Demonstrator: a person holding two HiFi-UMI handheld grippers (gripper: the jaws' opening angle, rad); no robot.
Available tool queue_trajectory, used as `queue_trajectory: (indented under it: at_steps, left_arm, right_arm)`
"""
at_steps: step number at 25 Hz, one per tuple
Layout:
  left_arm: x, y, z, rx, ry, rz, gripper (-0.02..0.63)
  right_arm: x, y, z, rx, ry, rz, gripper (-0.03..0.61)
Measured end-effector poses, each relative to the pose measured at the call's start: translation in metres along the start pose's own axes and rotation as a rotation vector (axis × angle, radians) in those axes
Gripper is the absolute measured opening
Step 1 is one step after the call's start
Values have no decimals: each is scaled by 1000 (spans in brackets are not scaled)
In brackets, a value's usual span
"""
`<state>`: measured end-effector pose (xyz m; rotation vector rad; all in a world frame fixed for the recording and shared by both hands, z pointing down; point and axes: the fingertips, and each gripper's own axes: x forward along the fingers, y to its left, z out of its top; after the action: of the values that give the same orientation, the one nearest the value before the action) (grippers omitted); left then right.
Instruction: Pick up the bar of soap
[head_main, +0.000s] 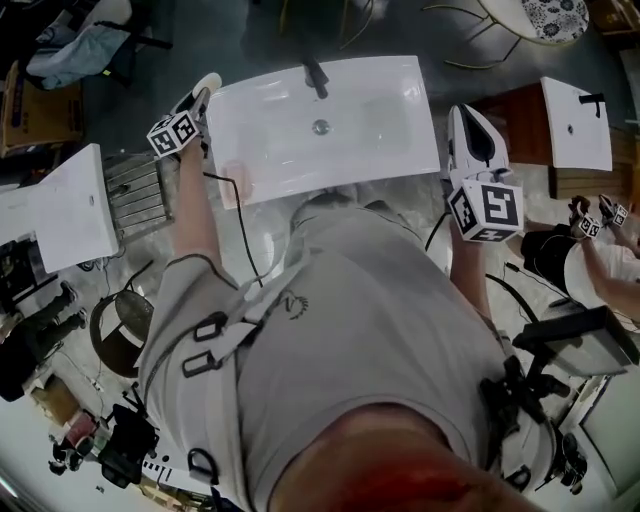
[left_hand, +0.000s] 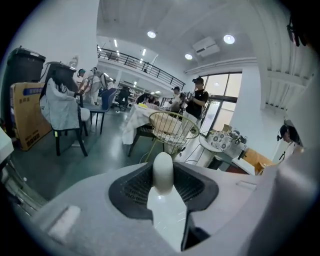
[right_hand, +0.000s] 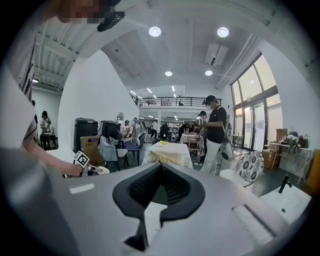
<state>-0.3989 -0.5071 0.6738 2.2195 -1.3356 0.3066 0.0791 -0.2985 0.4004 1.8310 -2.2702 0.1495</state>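
In the left gripper view my left gripper (left_hand: 163, 189) is shut on the bar of soap (left_hand: 162, 170), a pale rounded bar standing on end between the black pads. In the head view that gripper (head_main: 205, 92) is at the left corner of the white sink (head_main: 380, 110); the soap cannot be made out there. My right gripper (head_main: 468, 112) hovers by the sink's right edge. Seen from its own camera, the right gripper (right_hand: 159, 192) is open, with nothing between its pads. The left gripper's marker cube (right_hand: 81, 160) shows in the right gripper view too.
A dark faucet (head_main: 315, 75) and drain (head_main: 320, 127) sit in the sink. Another white basin (head_main: 575, 125) lies at the right on a wooden stand, and a third (head_main: 60, 205) at the left beside a metal rack (head_main: 135, 185). A wire chair (left_hand: 172, 130) stands beyond.
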Motion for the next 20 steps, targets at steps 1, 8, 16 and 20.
queue_trajectory:
  at_steps: [1,8,16,20]
  left_arm:
    - [5,5,-11,0,23,3,124]
    - [33,25,-73,-34,155,4,124]
    - [46,40,-113,-94,225,19,124]
    - [52,48,-134,-142,273,28,124]
  right_arm:
    - [-1,2,-3,0,3,-2,2]
    - [-1,4,-18,5,35,-10,2]
    - [-11,-3,-30,0,94,-46,2]
    - [-13,-4,-33,1,113,-57,2]
